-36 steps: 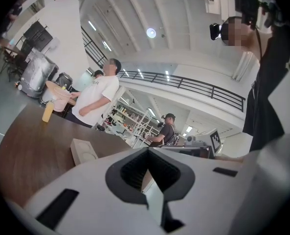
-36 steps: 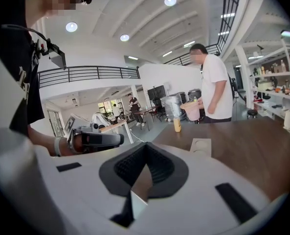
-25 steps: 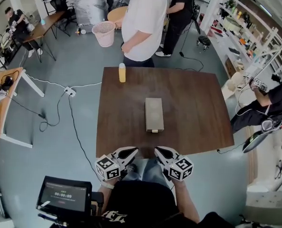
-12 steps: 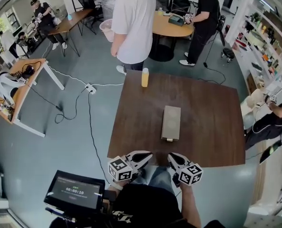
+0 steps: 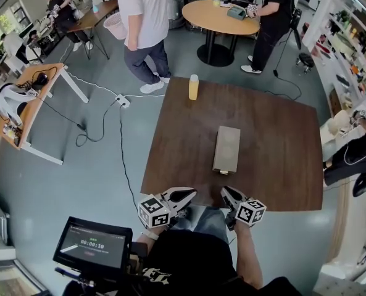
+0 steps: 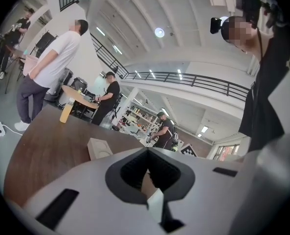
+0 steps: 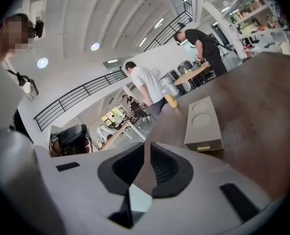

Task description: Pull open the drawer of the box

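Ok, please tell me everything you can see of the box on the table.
The box is long, low and grey-beige, perhaps cardboard or painted wood. It lies flat near the middle of the brown table, its long side pointing away from the person. In the right gripper view its top shows two shallow round dents. The near end carries a small brass-coloured handle, and the drawer looks fully shut. Only the table touches it.
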{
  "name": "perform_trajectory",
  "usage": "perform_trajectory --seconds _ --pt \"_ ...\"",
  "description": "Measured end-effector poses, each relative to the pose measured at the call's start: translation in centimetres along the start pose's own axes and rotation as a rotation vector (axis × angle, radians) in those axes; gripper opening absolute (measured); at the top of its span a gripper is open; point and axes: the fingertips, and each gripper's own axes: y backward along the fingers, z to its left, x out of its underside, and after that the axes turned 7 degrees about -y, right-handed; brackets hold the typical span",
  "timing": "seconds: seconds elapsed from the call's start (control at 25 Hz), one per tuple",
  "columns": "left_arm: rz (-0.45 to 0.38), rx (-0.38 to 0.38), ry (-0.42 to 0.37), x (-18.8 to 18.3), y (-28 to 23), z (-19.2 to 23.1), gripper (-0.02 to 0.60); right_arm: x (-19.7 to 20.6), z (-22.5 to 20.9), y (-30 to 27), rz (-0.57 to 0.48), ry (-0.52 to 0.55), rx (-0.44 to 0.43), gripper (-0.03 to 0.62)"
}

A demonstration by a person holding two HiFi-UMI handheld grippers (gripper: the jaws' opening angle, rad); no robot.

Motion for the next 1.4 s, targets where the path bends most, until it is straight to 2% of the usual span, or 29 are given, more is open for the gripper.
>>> perform_trajectory --seconds 0.2,0.56,1.04,1.4 --pt "0.006 -0.010 0.006 0.0 -0.5 0.1 0.006 0.8 -3.2 -0.5 -0.016 -0.140 0.010 0.012" --pt "0.015 -0.031 0.001 -0.3 -0.8 0.3 0.006 3.2 -7.2 -2.1 0.012 -0.322 0.002 0.012" --pt "0.040 -0.060 -0.006 -0.8 -1.1 1.3 0.006 6.2 -11.0 -5.3 0.076 -0.457 0.002 0.012" --pt "0.052 -0.053 -0.014 -1.0 -2.1 1.9 0.006 7.3 -14.6 -6.4 0.048 -0.530 0.031 0.012"
